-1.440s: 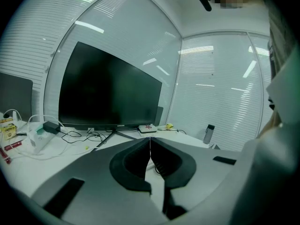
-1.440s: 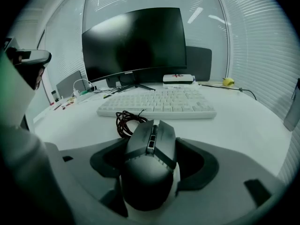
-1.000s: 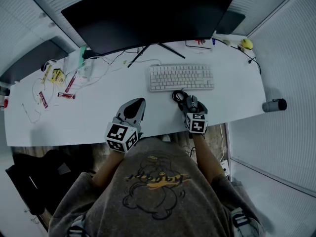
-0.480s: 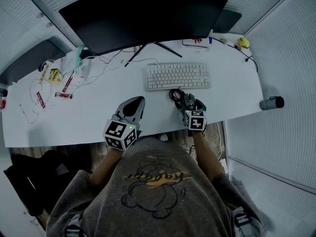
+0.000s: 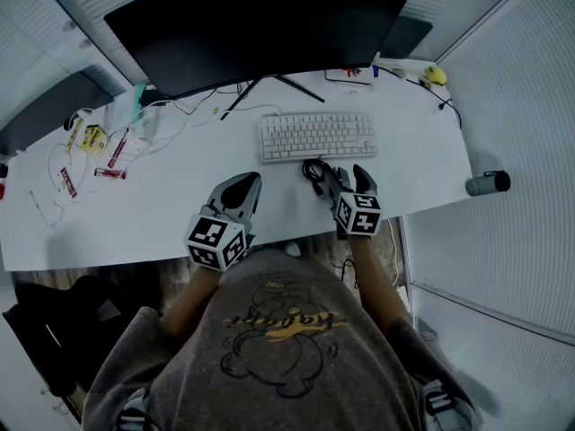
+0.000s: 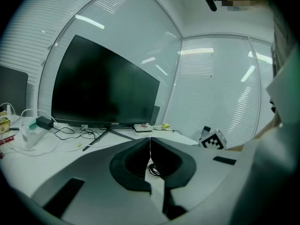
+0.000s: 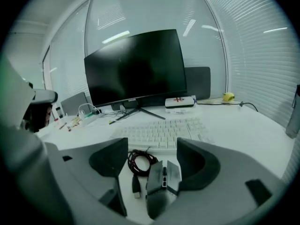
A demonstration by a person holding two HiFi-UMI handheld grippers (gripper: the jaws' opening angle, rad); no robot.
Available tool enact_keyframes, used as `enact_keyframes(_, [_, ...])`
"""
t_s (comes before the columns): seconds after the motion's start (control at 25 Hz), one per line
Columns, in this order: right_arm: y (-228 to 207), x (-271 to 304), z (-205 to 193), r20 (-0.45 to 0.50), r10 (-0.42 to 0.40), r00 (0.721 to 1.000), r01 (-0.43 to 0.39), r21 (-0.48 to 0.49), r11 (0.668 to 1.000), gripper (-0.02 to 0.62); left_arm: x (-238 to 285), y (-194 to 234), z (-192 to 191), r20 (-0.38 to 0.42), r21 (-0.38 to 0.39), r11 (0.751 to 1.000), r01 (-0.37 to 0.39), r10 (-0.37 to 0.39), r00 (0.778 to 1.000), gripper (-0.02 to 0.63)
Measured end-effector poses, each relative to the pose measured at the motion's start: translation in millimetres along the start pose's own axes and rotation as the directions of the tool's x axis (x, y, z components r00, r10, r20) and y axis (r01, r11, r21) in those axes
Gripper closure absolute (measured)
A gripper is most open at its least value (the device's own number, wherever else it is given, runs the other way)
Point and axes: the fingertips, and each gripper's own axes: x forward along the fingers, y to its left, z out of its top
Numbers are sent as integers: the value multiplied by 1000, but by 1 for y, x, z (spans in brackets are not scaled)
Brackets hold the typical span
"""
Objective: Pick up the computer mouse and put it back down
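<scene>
A dark computer mouse (image 7: 161, 177) lies on the white desk (image 5: 171, 200) in front of the keyboard, its red-and-black cable coiled (image 7: 140, 162) beside it. My right gripper (image 7: 151, 146) hangs above it with its jaws wide apart. Bare desk and a USB plug (image 7: 136, 186) show between the left jaw and the mouse, while the right jaw stands close to the mouse's side. In the head view the right gripper (image 5: 346, 172) covers most of the mouse. Left of it, my left gripper (image 5: 249, 180) rests low over the desk, its jaws closed together on nothing (image 6: 150, 143).
A white keyboard (image 5: 316, 136) lies just beyond the mouse, under a large dark monitor (image 5: 260, 25) on a tripod foot. Cables, a charger and small packets (image 5: 90, 142) litter the desk's left side. A yellow object (image 5: 434, 75) sits at the far right corner.
My right gripper has lifted up from the desk, its jaws still wide; the mouse and its cable coil stay where they were. The left gripper has kept still.
</scene>
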Motion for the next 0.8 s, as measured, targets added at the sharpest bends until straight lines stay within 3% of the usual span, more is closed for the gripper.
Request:
enact_keyframes(0.36, [34, -58, 72, 195, 100, 976, -102, 2, 995, 284, -1, -4, 9, 25, -12, 1000, 16, -15, 1000, 586])
enact_keyframes(0.72, [54, -111, 86, 263, 151, 953, -138, -67, 988, 305, -6, -10, 15, 35, 10, 1000, 20, -20, 999, 586])
enact_keyframes(0.8, [59, -121, 90, 304, 156, 940, -145, -60, 988, 355, -7, -10, 16, 38, 15, 1000, 19, -19, 999, 586])
